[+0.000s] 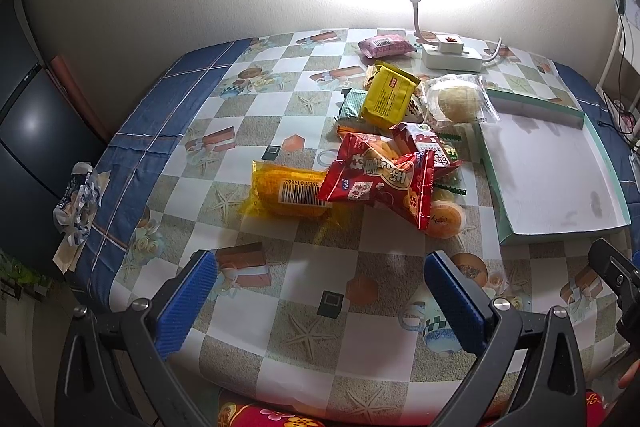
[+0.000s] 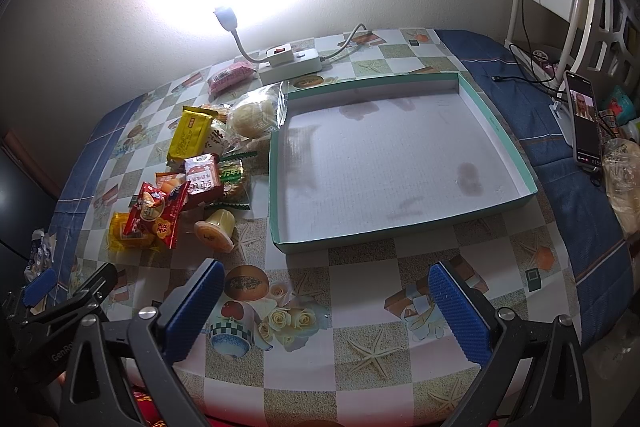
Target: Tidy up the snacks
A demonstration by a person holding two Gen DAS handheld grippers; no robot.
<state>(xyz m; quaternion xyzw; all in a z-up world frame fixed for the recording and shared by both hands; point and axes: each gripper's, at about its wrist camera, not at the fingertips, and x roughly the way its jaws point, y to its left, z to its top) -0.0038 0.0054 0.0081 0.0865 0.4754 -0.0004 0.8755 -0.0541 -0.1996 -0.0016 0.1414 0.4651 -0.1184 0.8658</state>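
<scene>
Nearest the cameras, the left gripper [image 1: 320,303] and the right gripper [image 2: 326,311] both hang over the near edge of the desk [image 2: 360,307], each with its blue-padded jaws spread wide and nothing between them.

The landmark is the shallow box lid [image 2: 496,125], green-rimmed with a stained white inside, lying open side up on the checked cloth; nothing lies in it. The right gripper is just in front of its near wall; the left gripper is in front of it and off to its left.

All the snacks lie in a loose heap beside the lid's left wall. Closest to its near left corner is an orange jelly cup [image 2: 214,229], tipped on its side. Left of that, a red snack packet [image 1: 378,183] rests partly on top of an orange wrapped cake [image 1: 286,191]. Further back along the left wall come a smaller red packet [image 2: 202,177], then a yellow packet [image 1: 388,99] leaning over a green one [image 1: 352,103]. A round pastry in clear wrap [image 2: 252,117] touches the lid's far left corner.

Beyond the lid's far left corner sit a pink packet [image 1: 384,46] and a white power strip [image 2: 290,65] with a lit gooseneck lamp [image 2: 226,17]. Right of the lid, a phone [image 2: 586,123] stands on a holder.
</scene>
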